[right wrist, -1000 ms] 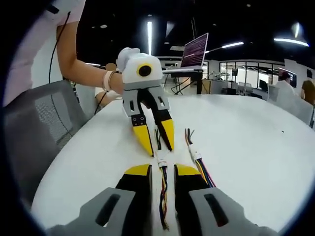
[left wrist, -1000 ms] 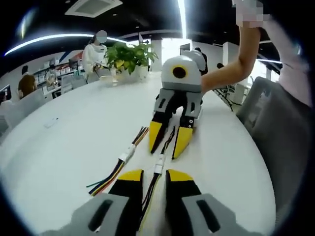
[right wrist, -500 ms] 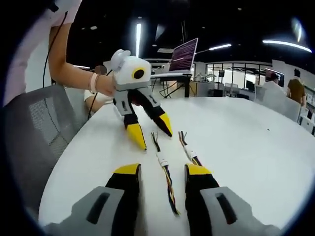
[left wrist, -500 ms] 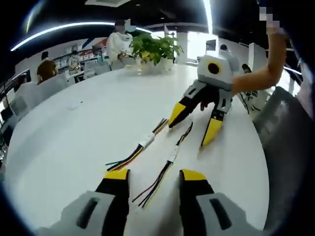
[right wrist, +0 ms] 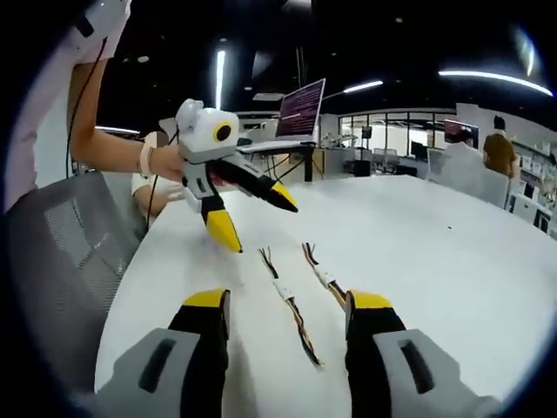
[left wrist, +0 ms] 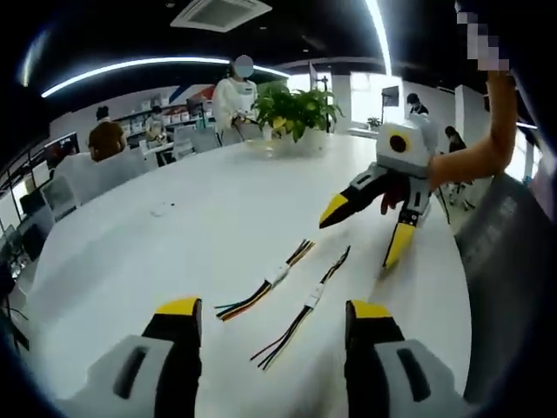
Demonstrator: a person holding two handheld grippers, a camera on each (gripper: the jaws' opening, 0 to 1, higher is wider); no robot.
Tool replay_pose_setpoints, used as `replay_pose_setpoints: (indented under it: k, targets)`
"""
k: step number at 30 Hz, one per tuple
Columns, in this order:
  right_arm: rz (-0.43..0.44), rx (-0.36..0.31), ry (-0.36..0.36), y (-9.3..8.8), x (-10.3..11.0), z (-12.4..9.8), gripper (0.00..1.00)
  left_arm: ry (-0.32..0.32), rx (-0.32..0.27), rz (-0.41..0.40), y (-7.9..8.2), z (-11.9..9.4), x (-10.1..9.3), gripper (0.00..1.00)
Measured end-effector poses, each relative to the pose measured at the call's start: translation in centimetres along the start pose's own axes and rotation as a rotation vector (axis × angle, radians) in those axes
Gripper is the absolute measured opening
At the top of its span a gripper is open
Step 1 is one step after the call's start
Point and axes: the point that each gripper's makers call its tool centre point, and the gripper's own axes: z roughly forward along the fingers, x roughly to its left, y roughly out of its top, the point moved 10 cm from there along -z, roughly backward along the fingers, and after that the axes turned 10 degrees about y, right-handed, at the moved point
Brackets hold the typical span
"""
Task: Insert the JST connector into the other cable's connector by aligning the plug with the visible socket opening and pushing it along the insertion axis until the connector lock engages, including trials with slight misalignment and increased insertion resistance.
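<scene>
On white table (left wrist: pixel 174 235), two cables (left wrist: pixel 306 305), unmated.

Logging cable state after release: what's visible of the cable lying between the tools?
The cable lies flat and free on the white table, a thin bundle of multicoloured wires with a small white connector at mid-length; a mated joint can't be confirmed. Loose wire ends fan out at both tips. Neither tool touches it; a second, similar cable lies alongside, apart.

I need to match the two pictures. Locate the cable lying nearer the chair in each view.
Left gripper view: the cable lies centre-right, between this view's own jaws, right of the other cable.
Right gripper view: the cable lies low centre, left of the other cable.
Shared landmark: the grey mesh chair beside the white table.
</scene>
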Motion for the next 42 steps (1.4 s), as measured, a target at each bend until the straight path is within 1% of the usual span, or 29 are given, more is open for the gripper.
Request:
replay_pose_setpoints:
  k: [2, 4, 5, 6, 8, 9, 10, 13, 16, 18, 19, 20, 22, 26, 27, 28, 30, 33, 39, 42]
  targets:
    - [-0.027, 0.005, -0.015, 0.6, 0.2, -0.2, 0.58, 0.011, 0.005, 0.015, 0.2, -0.5, -0.2, 0.67]
    - [-0.022, 0.002, -0.025, 1.0, 0.3, -0.4, 0.63, 0.015, 0.015, 0.033, 0.4, -1.0, -0.4, 0.67]
    - [-0.009, 0.004, -0.031, 1.1, 0.3, -0.5, 0.67, 0.013, 0.019, 0.046, 0.3, -0.9, -0.3, 0.65]
    - [-0.006, 0.003, -0.038, 1.2, 0.3, -0.5, 0.69, 0.017, 0.020, 0.043, 0.2, -0.9, -0.2, 0.65]
    - [-0.011, 0.004, -0.052, 1.2, 0.4, -0.7, 0.71, 0.041, 0.025, 0.028, 0.4, -1.3, -0.3, 0.68]
    - [0.001, 0.009, -0.064, 1.3, 0.4, -0.7, 0.72, 0.058, 0.023, 0.035, 0.6, -1.5, -0.4, 0.71]
    - [0.014, 0.011, -0.065, 1.4, 0.4, -0.8, 0.73, 0.060, 0.026, 0.037, 0.7, -1.7, -0.4, 0.75]
    - [0.008, 0.015, -0.077, 1.7, 0.7, -1.1, 0.74, 0.074, 0.026, 0.019, 0.8, -2.1, -0.3, 0.81]
    - [0.029, 0.038, -0.091, 1.9, 0.8, -1.5, 0.76, 0.078, 0.017, 0.026, 1.2, -2.7, -0.5, 0.81]
    - [0.051, 0.044, -0.101, 1.8, 0.8, -1.8, 0.75, 0.073, 0.023, 0.051, 1.5, -2.8, -0.8, 0.82]
    - [0.059, 0.045, -0.109, 1.7, 0.8, -1.9, 0.76, 0.071, 0.028, 0.059, 1.4, -2.7, -0.6, 0.84]
    - [0.062, 0.049, -0.116, 1.8, 0.9, -2.1, 0.77, 0.073, 0.035, 0.089, 1.5, -2.7, -0.6, 0.86]
    - [0.064, 0.060, -0.122, 1.9, 1.0, -2.4, 0.76, 0.086, 0.042, 0.118, 1.7, -2.9, -0.7, 0.88]
    - [0.071, 0.057, -0.154, 2.1, 1.4, -3.3, 0.79, 0.094, 0.048, 0.123, 2.1, -3.6, -1.0, 0.90]
    - [0.073, 0.058, -0.156, 2.1, 1.5, -3.5, 0.78, 0.090, 0.054, 0.141, 2.1, -3.9, -1.2, 0.90]
    - [0.074, 0.061, -0.159, 2.3, 1.8, -3.6, 0.78, 0.075, 0.065, 0.178, 2.1, -4.1, -1.3, 0.89]
    - [0.082, 0.067, -0.175, 2.4, 2.1, -4.0, 0.77, 0.076, 0.084, 0.221, 1.9, -4.3, -1.7, 0.88]
    - [0.091, 0.066, -0.181, 2.6, 2.6, -4.3, 0.77, 0.071, 0.091, 0.216, 1.9, -4.7, -2.0, 0.88]
    - [0.109, 0.076, -0.201, 3.2, 3.8, -4.8, 0.77, 0.117, 0.081, 0.196, 2.2, -5.6, -1.8, 0.88]
    - [0.113, 0.081, -0.206, 3.6, 4.4, -4.9, 0.77, 0.130, 0.079, 0.188, 2.2, -6.2, -1.8, 0.88]
